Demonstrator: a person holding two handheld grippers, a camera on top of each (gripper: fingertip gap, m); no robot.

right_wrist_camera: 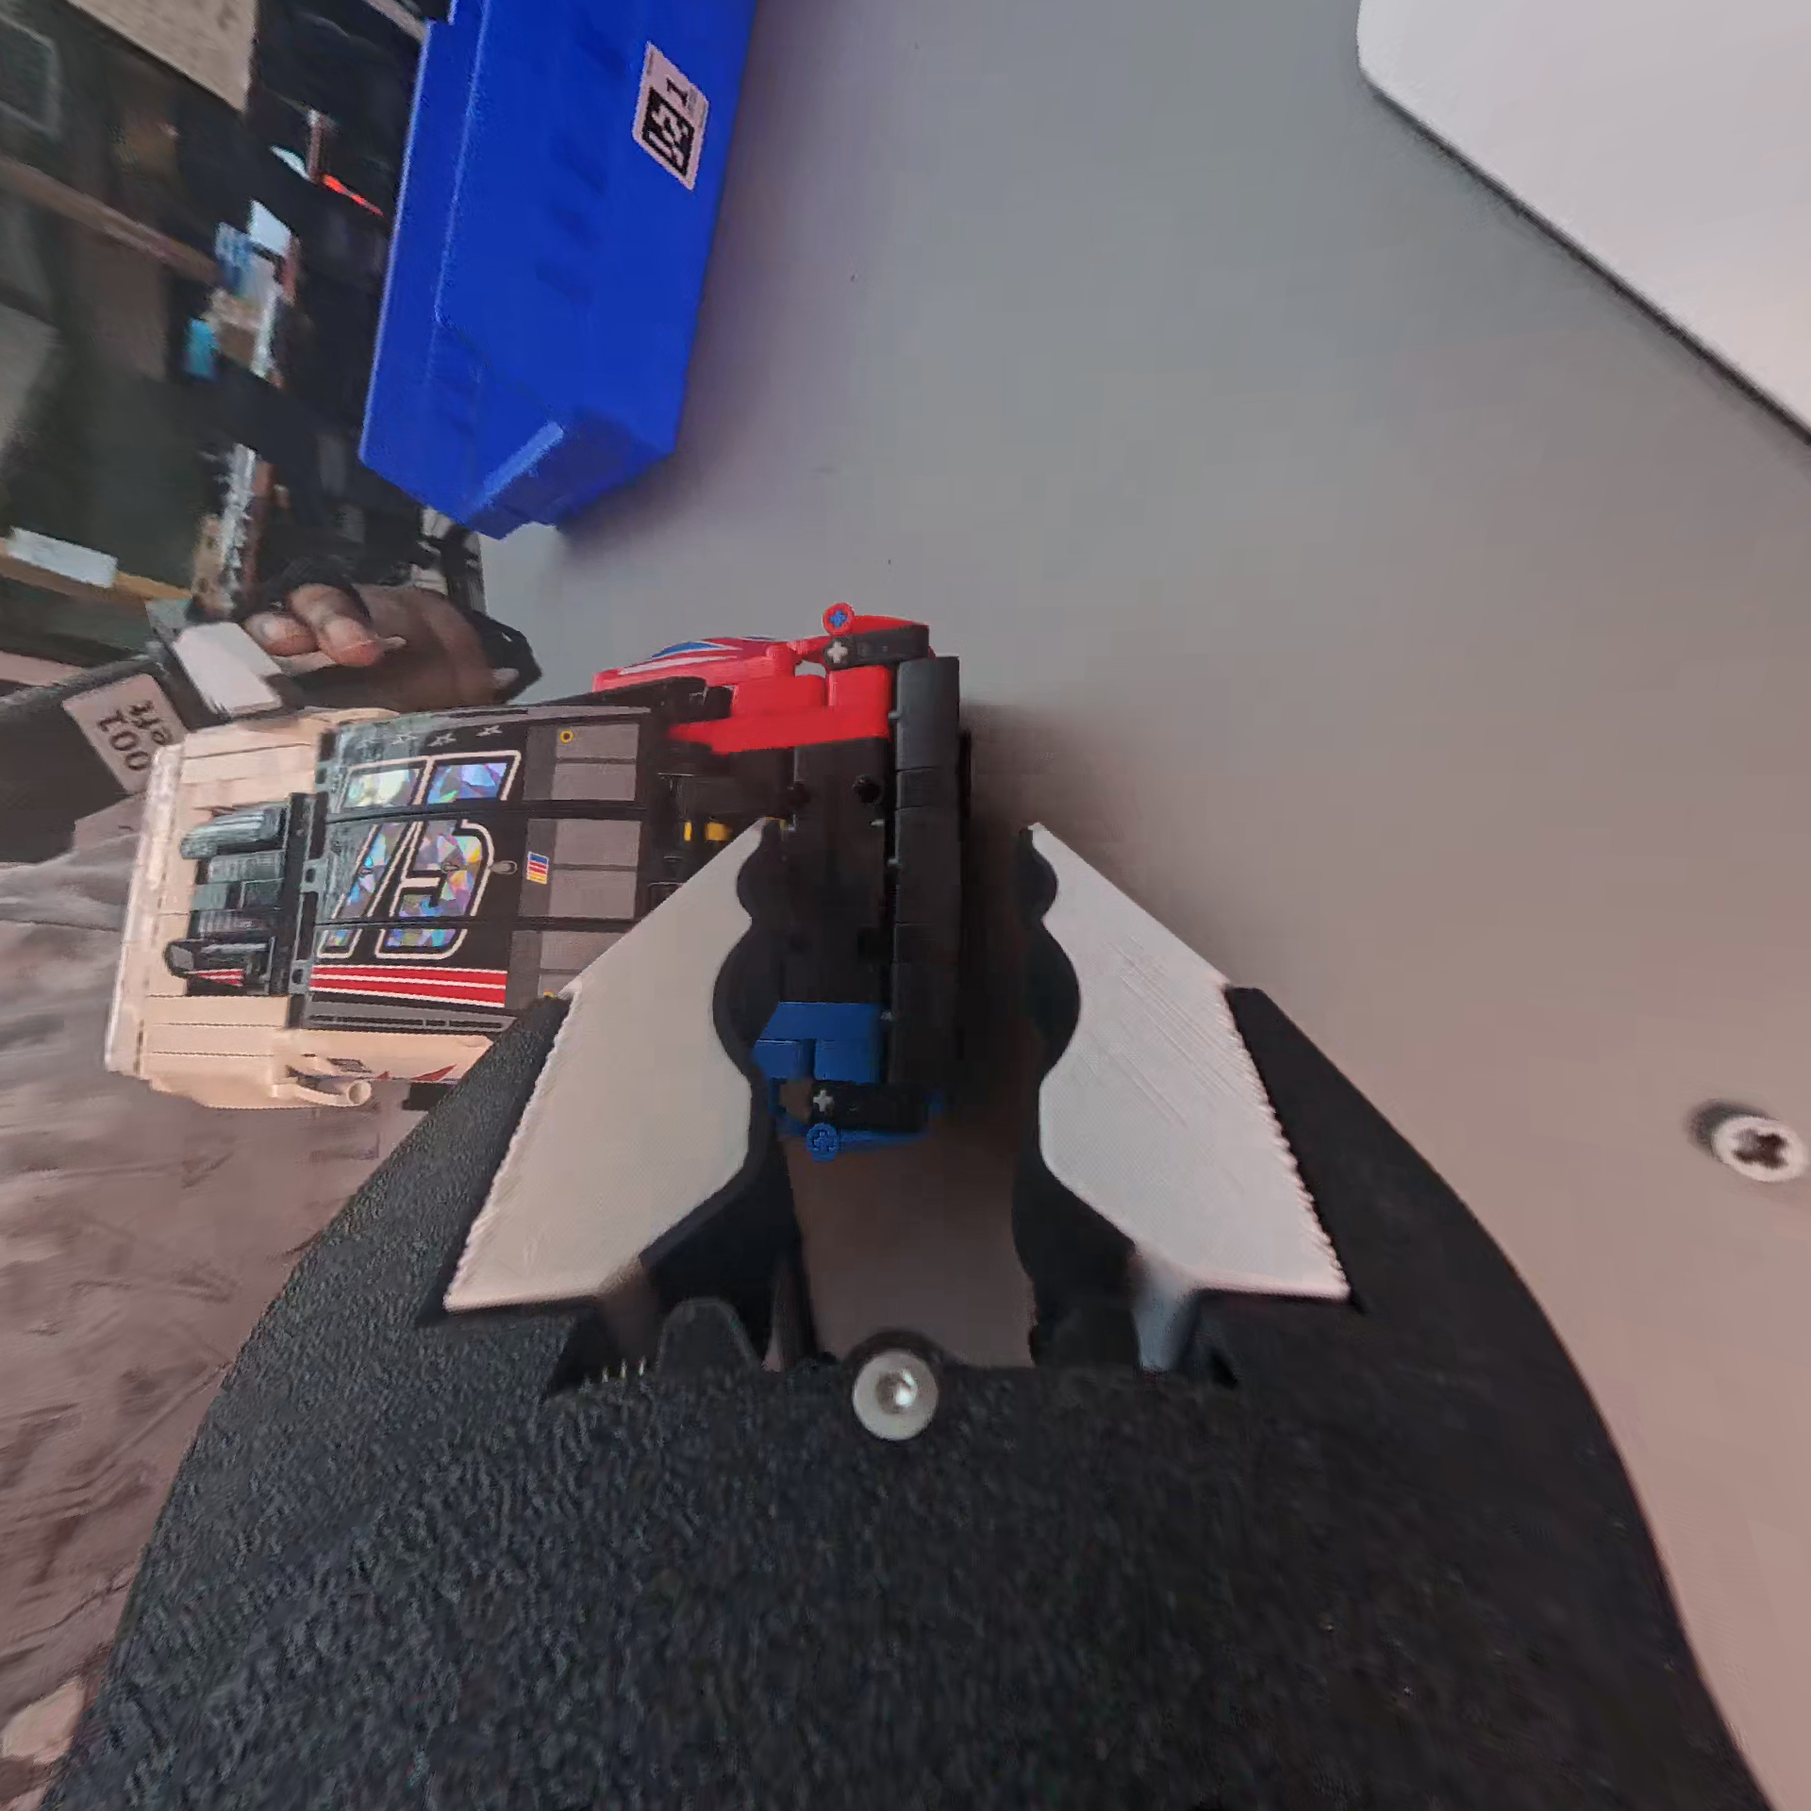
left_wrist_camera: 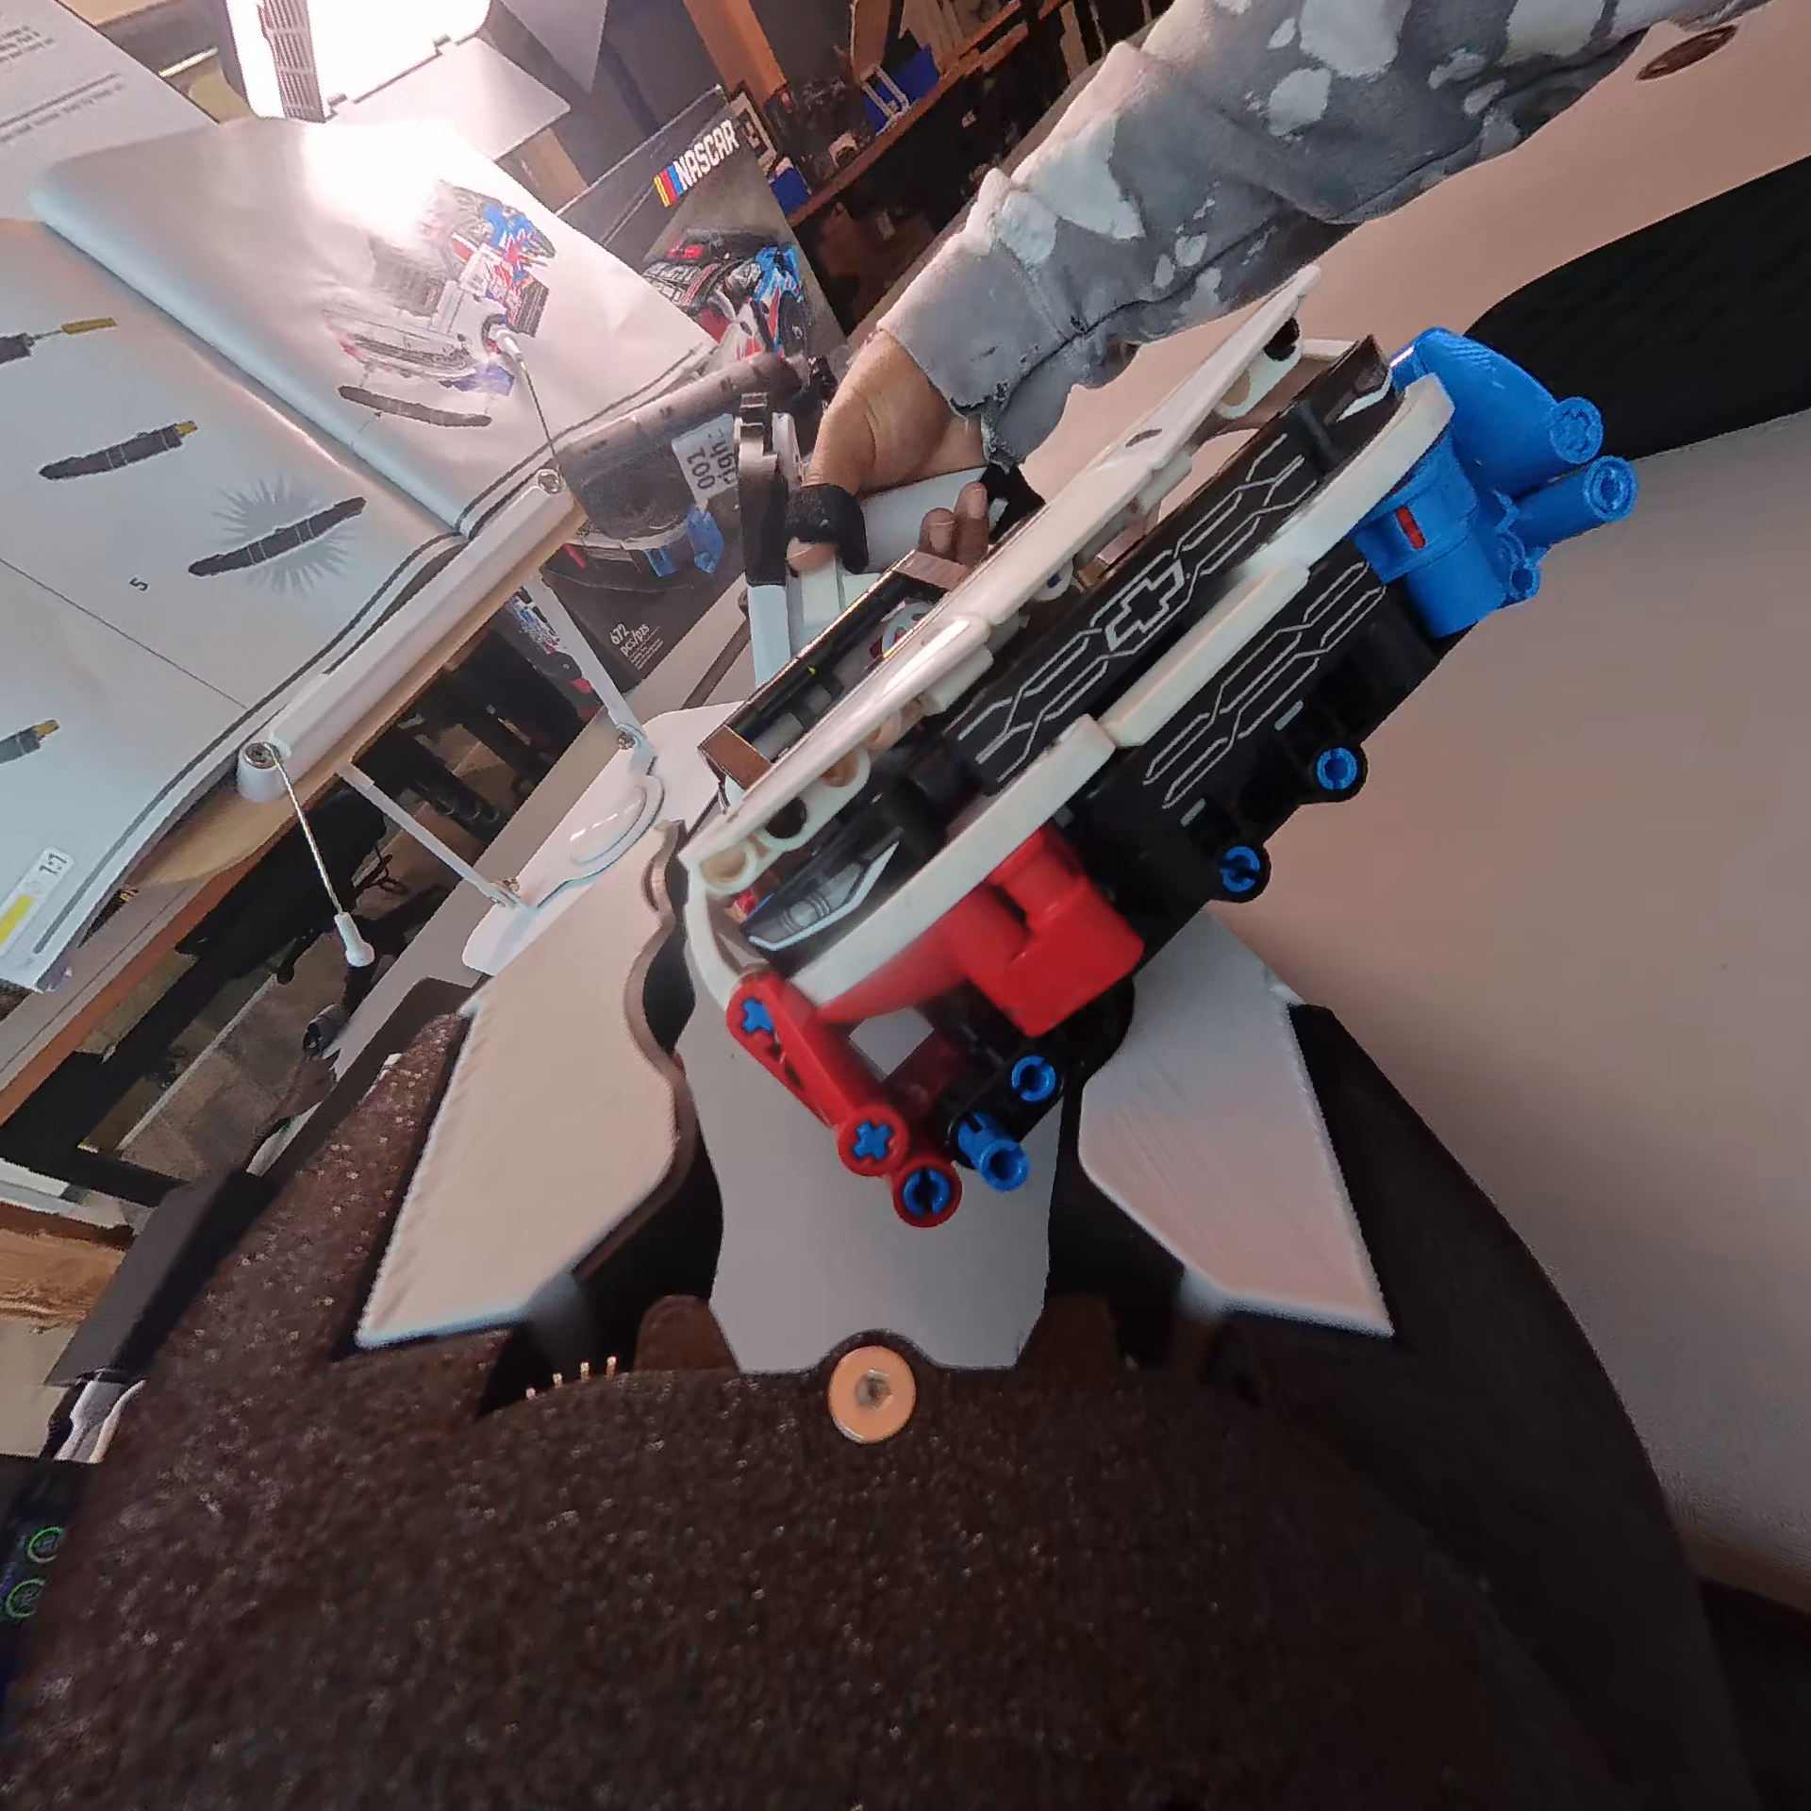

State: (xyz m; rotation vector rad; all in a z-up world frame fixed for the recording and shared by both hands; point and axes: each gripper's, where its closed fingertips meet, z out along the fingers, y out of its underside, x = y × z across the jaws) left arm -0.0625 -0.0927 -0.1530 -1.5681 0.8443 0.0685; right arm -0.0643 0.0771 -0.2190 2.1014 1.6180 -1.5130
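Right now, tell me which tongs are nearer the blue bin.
Left. The left tongs sit at the toy car's far end toward the blue bin; the right tongs straddle its near end.

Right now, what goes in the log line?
left fingers: clamp toy brick race car front | right fingers: straddle its rear | blue bin: behind
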